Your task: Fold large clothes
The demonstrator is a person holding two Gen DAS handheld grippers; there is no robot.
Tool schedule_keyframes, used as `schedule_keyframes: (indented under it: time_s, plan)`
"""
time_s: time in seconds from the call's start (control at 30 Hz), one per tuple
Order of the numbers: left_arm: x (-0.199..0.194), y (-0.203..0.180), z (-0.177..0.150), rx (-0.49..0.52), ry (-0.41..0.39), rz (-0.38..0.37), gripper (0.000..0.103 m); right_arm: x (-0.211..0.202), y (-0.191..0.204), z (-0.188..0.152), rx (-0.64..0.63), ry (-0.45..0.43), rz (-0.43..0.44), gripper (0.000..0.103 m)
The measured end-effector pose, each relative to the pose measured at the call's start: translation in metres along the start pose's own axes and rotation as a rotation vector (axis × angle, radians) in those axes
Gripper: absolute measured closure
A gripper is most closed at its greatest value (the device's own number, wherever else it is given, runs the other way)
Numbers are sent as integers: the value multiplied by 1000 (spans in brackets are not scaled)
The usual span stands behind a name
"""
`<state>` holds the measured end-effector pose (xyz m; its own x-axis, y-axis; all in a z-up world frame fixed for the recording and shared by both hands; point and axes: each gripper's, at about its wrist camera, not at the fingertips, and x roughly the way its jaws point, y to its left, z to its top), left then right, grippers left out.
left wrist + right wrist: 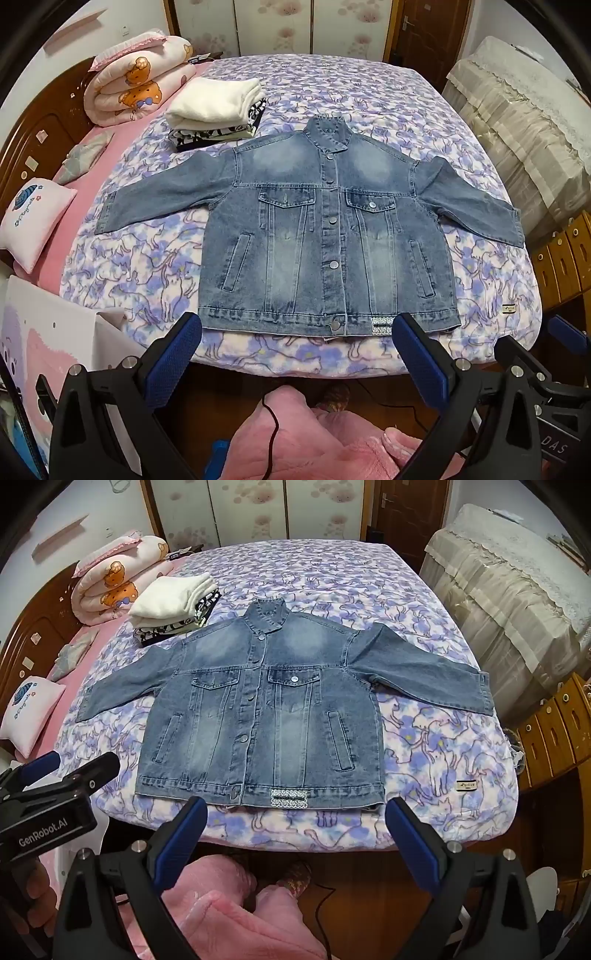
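A blue denim jacket (325,236) (262,709) lies flat and buttoned on the bed, front up, collar at the far side, both sleeves spread out to the sides. My left gripper (297,332) hovers just short of the jacket's hem, its blue-padded jaws wide open with nothing between them. My right gripper (295,814) is held the same way at the near hem, open and empty. In the right wrist view the left gripper (55,771) also shows at the left edge.
A purple floral blanket (388,110) covers the bed. A stack of folded clothes (218,107) sits past the jacket's left sleeve, with a rolled quilt (136,85) and a small pillow (33,218) further left. The person's pink-clad legs (221,904) stand at the bed's near edge.
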<state>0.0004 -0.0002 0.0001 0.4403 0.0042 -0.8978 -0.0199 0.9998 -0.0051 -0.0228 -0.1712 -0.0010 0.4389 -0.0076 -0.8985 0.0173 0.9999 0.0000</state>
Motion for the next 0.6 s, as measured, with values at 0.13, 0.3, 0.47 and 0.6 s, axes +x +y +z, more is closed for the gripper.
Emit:
schedule_keyframes:
  time_s: [0.13,0.3,0.47,0.6]
  plan:
    - [0,0,0,-3,0,-4,1,1,1,1,-4,0,-16,6]
    - [-1,2,0,-8,-1,-1,1,1,-1,3,-3,1,-6,6]
    - [6,-4,-6,-5,-6,0,1,2,-4,4,0,3,-9,6]
    - [4,-2,-8,-7,-10,-1,1,2,-6,6,-1,-1,-7,6]
